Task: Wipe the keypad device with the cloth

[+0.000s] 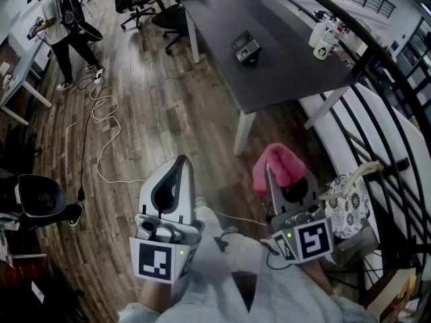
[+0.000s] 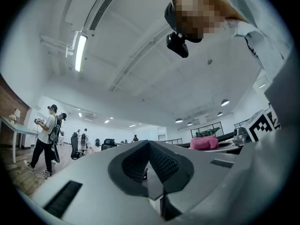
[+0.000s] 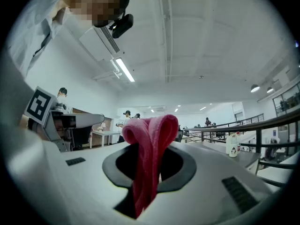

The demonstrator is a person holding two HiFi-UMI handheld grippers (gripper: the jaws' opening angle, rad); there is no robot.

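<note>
The keypad device (image 1: 246,48) is small and dark and lies on a dark grey table (image 1: 289,73) well ahead of me. Both grippers are held close to my body, far short of the table. My right gripper (image 1: 271,172) is shut on a pink cloth (image 1: 278,167), which bunches above the jaws and hangs down between them (image 3: 149,144). My left gripper (image 1: 179,163) is shut with nothing between its ribbed pads (image 2: 161,161). The pink cloth (image 2: 204,143) also shows off to the right in the left gripper view. Both gripper views point up at the ceiling.
White bottles (image 1: 325,39) stand at the table's far right corner. A black railing (image 1: 387,123) curves along the right, with a patterned bag (image 1: 347,206) beside it. Office chairs (image 1: 138,4) stand beyond the table. A person (image 1: 57,25) stands far left, and a cable (image 1: 101,113) lies on the wooden floor.
</note>
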